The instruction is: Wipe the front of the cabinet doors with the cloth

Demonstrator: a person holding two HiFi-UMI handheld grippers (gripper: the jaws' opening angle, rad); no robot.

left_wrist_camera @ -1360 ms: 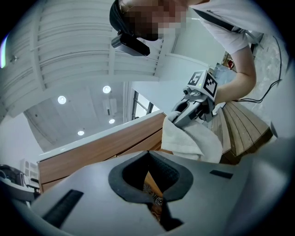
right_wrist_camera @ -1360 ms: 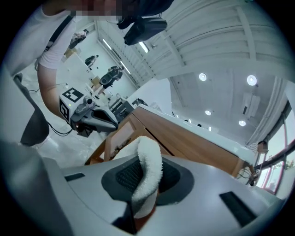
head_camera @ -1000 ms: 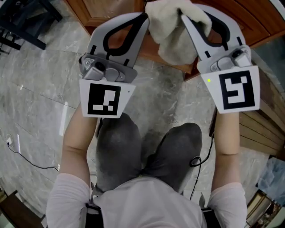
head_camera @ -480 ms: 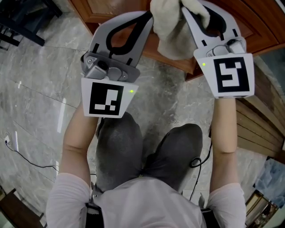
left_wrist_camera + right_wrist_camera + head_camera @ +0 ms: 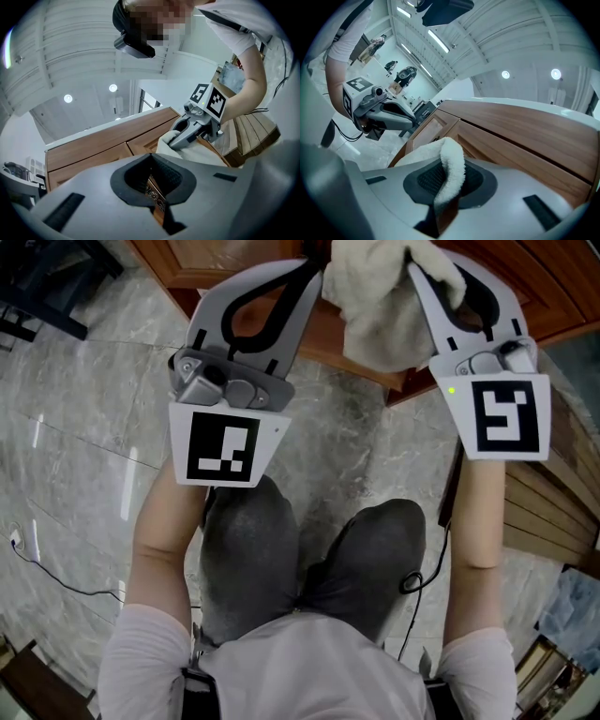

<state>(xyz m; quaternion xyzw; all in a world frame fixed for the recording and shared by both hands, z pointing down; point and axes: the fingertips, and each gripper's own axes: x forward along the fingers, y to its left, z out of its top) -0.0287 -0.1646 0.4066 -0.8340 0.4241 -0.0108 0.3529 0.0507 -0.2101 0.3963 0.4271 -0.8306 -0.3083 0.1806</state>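
**Cloth pinched at the cabinet front**

The person's grey-trousered legs (image 5: 309,559) are bent above a marble floor (image 5: 84,399). Beyond them, the left claw (image 5: 314,266) has its jaws pressed together with nothing between them. The right claw (image 5: 412,263) pinches a fold of the white cloth (image 5: 375,315), which hangs bunched between the two claws, in front of the brown wooden cabinet doors (image 5: 520,136).

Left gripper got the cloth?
No, the cloth is pinched in the right gripper's jaws; the left gripper has only an ornate brown strip between its jaws.
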